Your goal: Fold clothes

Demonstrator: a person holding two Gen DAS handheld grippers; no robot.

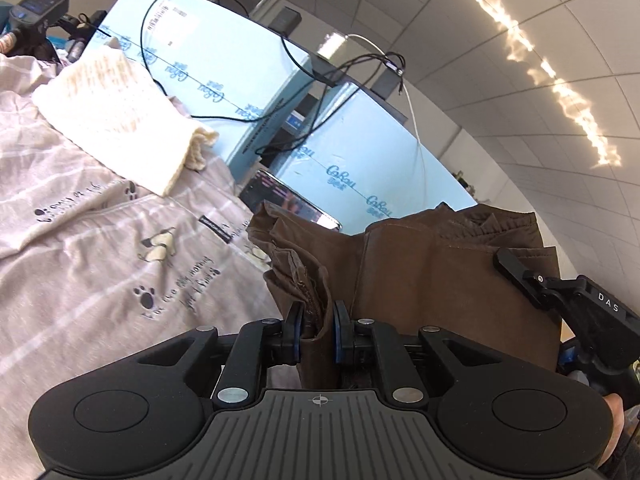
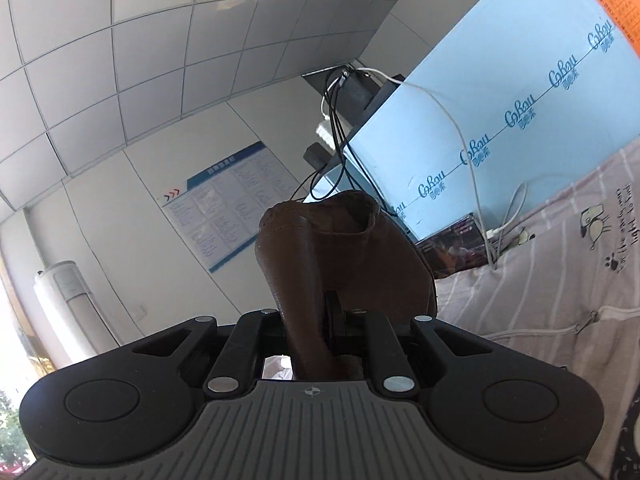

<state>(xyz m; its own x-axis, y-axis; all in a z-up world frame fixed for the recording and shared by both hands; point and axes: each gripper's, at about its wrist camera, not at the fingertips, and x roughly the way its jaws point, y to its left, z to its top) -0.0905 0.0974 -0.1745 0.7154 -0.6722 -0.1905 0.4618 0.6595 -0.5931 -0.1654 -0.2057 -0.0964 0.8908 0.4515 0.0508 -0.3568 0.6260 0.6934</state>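
A brown garment (image 1: pixel 432 264) hangs lifted above the bed, held at two places. My left gripper (image 1: pixel 318 322) is shut on a bunched, seamed edge of it. The right gripper (image 1: pixel 520 276) shows at the right of the left wrist view, pressed to the same cloth. In the right wrist view the brown garment (image 2: pixel 340 248) drapes over my right gripper (image 2: pixel 320 320), which is shut on it, and the cloth hides the left finger. A folded cream knit piece (image 1: pixel 116 108) lies on the pink printed sheet (image 1: pixel 80 260).
Blue foam boards (image 1: pixel 224 64) stand behind the bed, with black and white cables (image 1: pixel 320 80) draped over them. A phone (image 1: pixel 292 200) with a lit screen lies at the sheet's edge. A white cable (image 2: pixel 504 232) runs onto the sheet (image 2: pixel 560 280). A person's hand (image 1: pixel 616 420) shows at the lower right.
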